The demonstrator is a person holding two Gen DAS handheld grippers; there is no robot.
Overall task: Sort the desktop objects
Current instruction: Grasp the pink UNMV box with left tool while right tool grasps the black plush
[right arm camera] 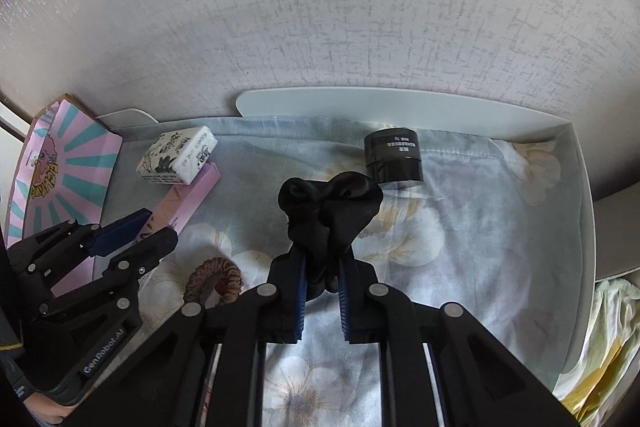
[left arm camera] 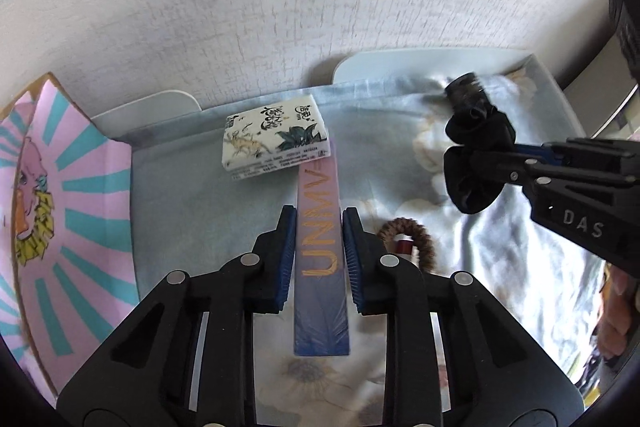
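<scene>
Floral cloth (left arm camera: 224,211) lines a white tray: left hand-held gripper (left arm camera: 319,259) clamps the long UNNY box (left arm camera: 320,267), its axis pointing ahead toward the tissue pack (left arm camera: 276,143); right hand-held gripper (right arm camera: 322,291) pinches the black scrunchie (right arm camera: 330,211), black jar (right arm camera: 394,157) just beyond.

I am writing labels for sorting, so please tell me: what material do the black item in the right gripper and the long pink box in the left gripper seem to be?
Black scrunchie: soft fabric, probably satin-like, since it gathers in loose folds with a faint sheen. Long pink box: likely printed cardboard, with flat faces, sharp edges and gold lettering on a smooth, slightly glossy finish.
</scene>
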